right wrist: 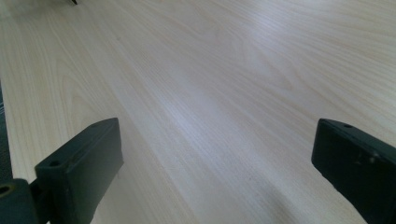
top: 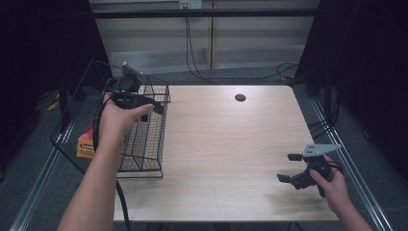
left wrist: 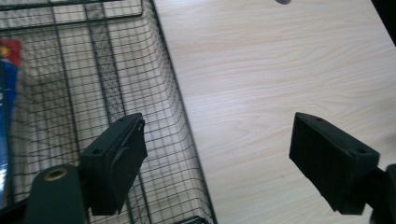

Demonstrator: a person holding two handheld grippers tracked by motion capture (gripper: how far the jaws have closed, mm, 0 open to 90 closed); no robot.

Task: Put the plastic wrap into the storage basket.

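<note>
The person's left forearm [top: 98, 178] enters from the bottom edge of the high view and carries the left claw [top: 144, 103] above the right-hand rim of a black wire basket [top: 144, 144], which stands at the left edge of the table [top: 226, 144]. In the left gripper view the jaws of this claw [left wrist: 215, 163] stand wide apart and hold nothing; one jaw hangs over the basket's mesh, the other over bare wood. A flat packet [top: 86, 144], orange, red and yellow in the high view and showing red and blue [left wrist: 7, 116] at the margin of the left gripper view, lies inside the basket against its left wall, well apart from the claw. The right claw [top: 288, 168], held low near the table's front right corner, is likewise released; in the right gripper view its jaws [right wrist: 215, 172] frame only pale wood grain. A dark round cable port [top: 240, 97] marks the far side of the table. The step in hand appears to be either a reach into the basket or a withdrawal from it; which cannot be told. If the packet is to be fetched, the next move would call for lowering the left claw inside the rim, travelling leftward across the basket, and closing on the packet's thin edge without snagging the wire. The packet looks slim and light, probably cardboard or foil, its print too blurred to read.
</note>
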